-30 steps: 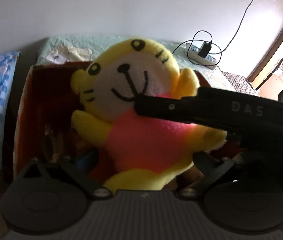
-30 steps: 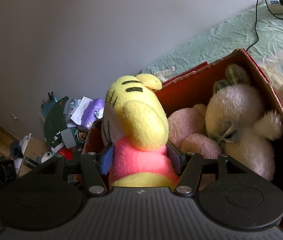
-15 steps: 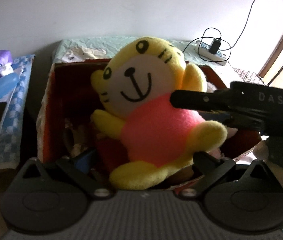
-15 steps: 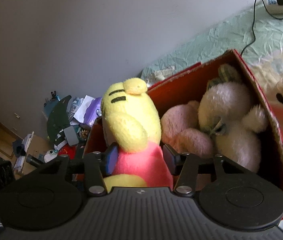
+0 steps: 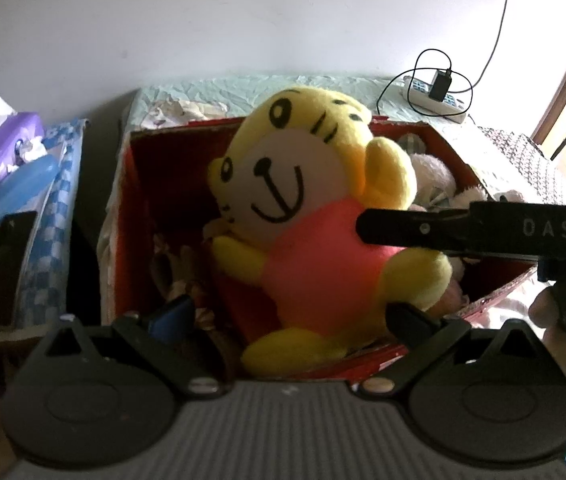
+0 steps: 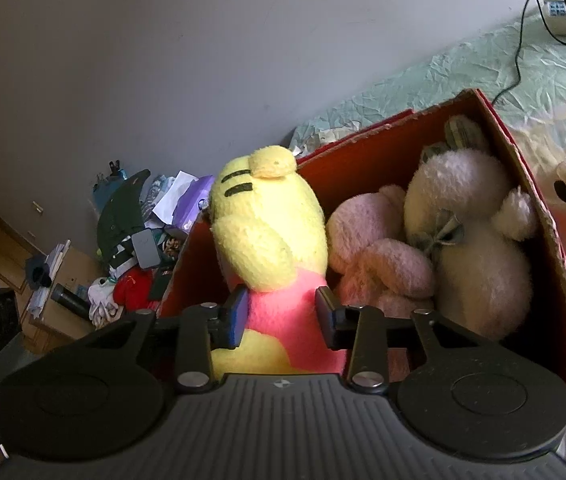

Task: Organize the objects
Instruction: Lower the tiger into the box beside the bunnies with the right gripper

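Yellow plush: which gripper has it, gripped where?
The right gripper has the yellow plush by its pink torso; its jaws are closing on both sides of it over the red box. The left gripper holds nothing, jaws open.

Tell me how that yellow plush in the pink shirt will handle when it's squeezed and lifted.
The yellow plush is probably soft: its pink body bulges between the closing right gripper pads. It likely flops, since the head leans sideways over the red box. The fuzzy fabric should grip well and looks light.
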A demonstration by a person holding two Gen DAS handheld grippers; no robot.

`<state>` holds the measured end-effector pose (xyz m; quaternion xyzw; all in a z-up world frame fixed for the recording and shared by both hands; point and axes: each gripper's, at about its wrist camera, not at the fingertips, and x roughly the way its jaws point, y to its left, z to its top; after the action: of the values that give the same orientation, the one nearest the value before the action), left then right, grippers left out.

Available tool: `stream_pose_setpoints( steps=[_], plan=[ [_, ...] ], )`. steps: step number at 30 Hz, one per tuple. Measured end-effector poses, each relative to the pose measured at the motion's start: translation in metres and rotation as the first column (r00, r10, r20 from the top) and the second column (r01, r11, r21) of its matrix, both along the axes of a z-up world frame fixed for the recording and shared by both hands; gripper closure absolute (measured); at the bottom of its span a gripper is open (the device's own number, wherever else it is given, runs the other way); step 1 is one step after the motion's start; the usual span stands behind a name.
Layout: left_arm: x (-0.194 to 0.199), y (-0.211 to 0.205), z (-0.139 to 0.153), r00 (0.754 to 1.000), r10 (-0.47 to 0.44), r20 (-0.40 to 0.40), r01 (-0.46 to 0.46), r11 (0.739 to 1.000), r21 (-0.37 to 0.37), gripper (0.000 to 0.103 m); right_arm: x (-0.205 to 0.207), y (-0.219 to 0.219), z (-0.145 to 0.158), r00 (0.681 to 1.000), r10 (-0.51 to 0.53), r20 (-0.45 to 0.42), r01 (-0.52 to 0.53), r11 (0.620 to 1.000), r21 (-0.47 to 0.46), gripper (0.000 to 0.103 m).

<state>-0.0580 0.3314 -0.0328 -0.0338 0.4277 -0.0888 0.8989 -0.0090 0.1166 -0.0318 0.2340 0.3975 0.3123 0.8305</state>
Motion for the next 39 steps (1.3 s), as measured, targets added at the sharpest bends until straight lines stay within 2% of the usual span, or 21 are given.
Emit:
stream_pose_setpoints(
  steps=[4,11,22,39],
  plan=[
    [0.01,-0.003,-0.006,0.999,0.018,-0.039,-0.018,1.0,0.005,0.0,0.003,-0.005,-0.006,0.999,-0.028,-0.034,0.029,1.0,0.011,0.062],
    [0.02,-0.012,-0.011,0.997,0.027,-0.066,-0.025,0.999,0.033,0.0,-0.001,-0.005,-0.006,0.999,-0.036,-0.014,0.036,0.999,-0.01,0.062],
    [0.023,-0.017,-0.013,0.996,0.048,-0.073,-0.043,0.997,0.068,0.0,-0.002,-0.002,-0.009,0.999,-0.021,0.032,0.023,0.998,-0.055,0.058],
    [0.023,-0.016,-0.013,0.994,0.067,-0.082,-0.062,0.996,0.07,0.0,-0.004,0.0,-0.009,0.999,-0.001,0.049,0.005,0.997,-0.076,0.054]
  ],
)
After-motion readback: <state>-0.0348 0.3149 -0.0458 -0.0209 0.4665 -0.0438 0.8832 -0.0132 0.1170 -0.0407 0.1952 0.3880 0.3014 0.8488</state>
